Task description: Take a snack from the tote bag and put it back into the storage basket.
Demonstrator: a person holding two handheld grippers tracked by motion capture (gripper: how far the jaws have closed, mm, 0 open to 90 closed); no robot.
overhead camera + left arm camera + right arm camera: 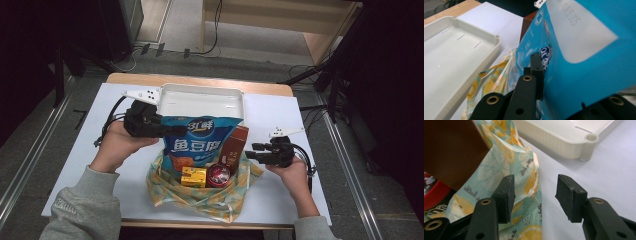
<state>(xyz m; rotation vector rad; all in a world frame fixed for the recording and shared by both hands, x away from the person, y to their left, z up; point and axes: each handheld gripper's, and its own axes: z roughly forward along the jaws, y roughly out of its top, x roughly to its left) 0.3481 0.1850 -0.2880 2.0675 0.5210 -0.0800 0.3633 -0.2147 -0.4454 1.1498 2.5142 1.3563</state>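
The left gripper (167, 129) pinches the blue bag (200, 142) above the tote (200, 197); a thin-edge grip could slip. The right gripper (256, 151) gapes empty beside the tote.

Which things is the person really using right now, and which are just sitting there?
In use:
- blue snack bag, pinched in the left gripper
- lemon-print cloth bag holding the snacks
- white tray behind it
- right gripper, open beside the cloth

Just sitting:
- brown box
- yellow box
- red round tin
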